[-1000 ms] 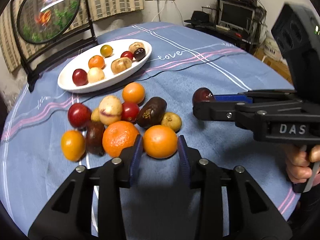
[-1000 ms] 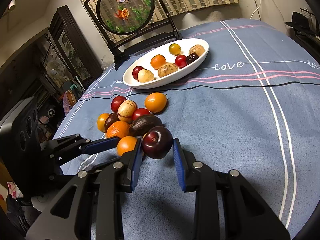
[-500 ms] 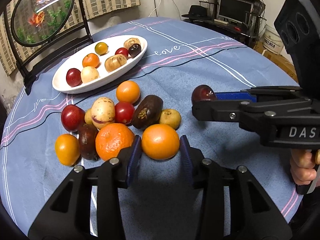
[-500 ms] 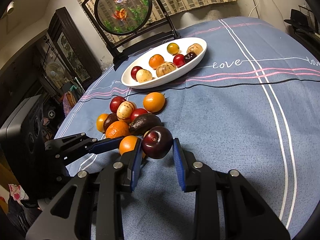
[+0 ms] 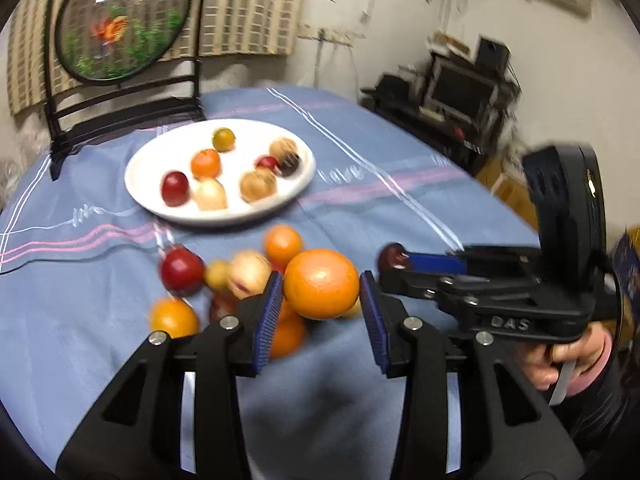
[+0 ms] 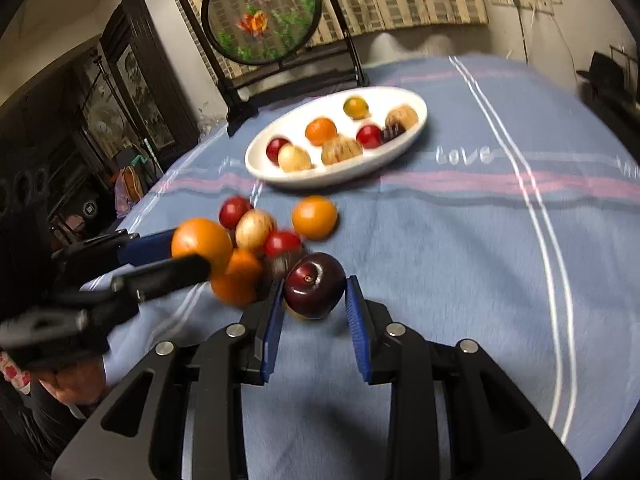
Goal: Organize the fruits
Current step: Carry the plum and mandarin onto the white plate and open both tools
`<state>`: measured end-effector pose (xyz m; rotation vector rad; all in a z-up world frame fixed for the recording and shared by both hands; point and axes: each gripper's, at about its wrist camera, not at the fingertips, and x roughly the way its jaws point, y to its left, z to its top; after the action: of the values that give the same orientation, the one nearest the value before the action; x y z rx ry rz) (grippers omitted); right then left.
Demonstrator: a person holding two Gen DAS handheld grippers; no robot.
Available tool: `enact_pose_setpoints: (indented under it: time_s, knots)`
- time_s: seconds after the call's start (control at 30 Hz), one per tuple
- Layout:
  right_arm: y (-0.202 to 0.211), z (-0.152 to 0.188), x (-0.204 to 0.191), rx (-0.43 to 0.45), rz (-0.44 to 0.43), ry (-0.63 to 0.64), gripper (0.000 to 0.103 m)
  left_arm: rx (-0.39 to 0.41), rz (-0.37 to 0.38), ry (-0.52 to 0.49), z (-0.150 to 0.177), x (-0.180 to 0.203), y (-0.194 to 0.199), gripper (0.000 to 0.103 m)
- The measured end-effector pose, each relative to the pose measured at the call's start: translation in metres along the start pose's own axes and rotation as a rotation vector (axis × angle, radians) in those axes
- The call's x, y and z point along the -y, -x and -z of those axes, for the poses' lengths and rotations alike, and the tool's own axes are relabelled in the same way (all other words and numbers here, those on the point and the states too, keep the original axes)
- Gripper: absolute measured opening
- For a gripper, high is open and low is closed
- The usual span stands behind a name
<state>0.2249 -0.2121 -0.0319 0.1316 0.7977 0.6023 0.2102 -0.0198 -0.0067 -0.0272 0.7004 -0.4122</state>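
Above the tablecloth [image 5: 360, 208], both tools now carry fruit raised.

We held our left gripper [image 5: 321, 308] clamped on an orange [image 5: 321, 283] and our right gripper [image 6: 315, 307] clamped on a dark plum [image 6: 315, 290], side by side, our right hand [image 5: 560, 360] squeezing its trigger.

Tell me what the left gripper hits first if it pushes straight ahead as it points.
Holding its orange, the left gripper points toward the plate; likely the small orange just ahead comes first, though depth is unclear.
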Motion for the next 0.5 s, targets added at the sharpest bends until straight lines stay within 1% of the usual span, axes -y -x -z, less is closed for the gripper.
enact_pose_setpoints:
  time_s: [0.07,0.13,0.2,0.23,0.4,0.5]
  knots:
    - [-0.001,-0.02,0.001,0.043,0.014,-0.005,0.031,0.031,-0.047,0.022,-0.018,-0.017,-0.004,0.04]
    - [-0.007,-0.04,0.003,0.086,0.036,-0.005,0.031,0.046,-0.073,0.066,-0.037,-0.039,-0.013,0.04]
    - [-0.019,-0.06,0.005,0.114,0.058,0.001,0.031,0.046,-0.092,0.112,-0.055,-0.059,-0.027,0.04]
    - [-0.029,-0.071,0.007,0.124,0.069,0.0,0.031,0.042,-0.114,0.137,-0.066,-0.072,-0.038,0.04]
    - [-0.079,-0.106,0.017,0.118,0.104,-0.006,0.031,0.023,-0.198,0.197,-0.097,-0.113,-0.078,0.04]
    - [-0.1,-0.114,0.023,0.095,0.11,-0.006,0.031,0.004,-0.209,0.219,-0.103,-0.128,-0.092,0.04]
